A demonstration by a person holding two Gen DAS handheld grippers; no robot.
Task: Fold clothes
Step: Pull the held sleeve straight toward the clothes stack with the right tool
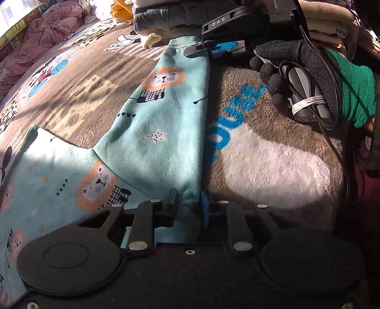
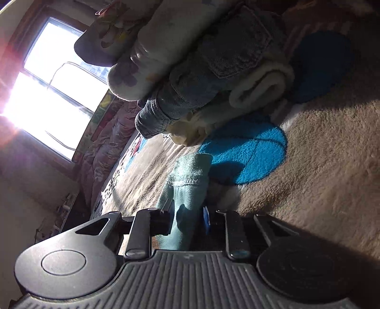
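Left wrist view: teal lion-print garment (image 1: 166, 114) stretched between two tools over a plush carpet (image 1: 273, 154).

Left tool (image 1: 188, 202) clenched on the near end of one straight edge of the garment; right tool (image 1: 201, 48), gripped by a gloved hand (image 1: 296, 78), pinching the far hem of that same edge. Seen from the right wrist, right tool (image 2: 188, 214) likewise clamped on teal cloth, hem bunched ahead of it. Likely held at both ends to keep the edge taut and straight for a fold, though which fold cannot be told. Rest of the garment lying flat on the carpet to the left. Stack of folded clothes (image 1: 171, 16) just beyond, denim (image 2: 213, 71) among them, probably kept close for stacking.
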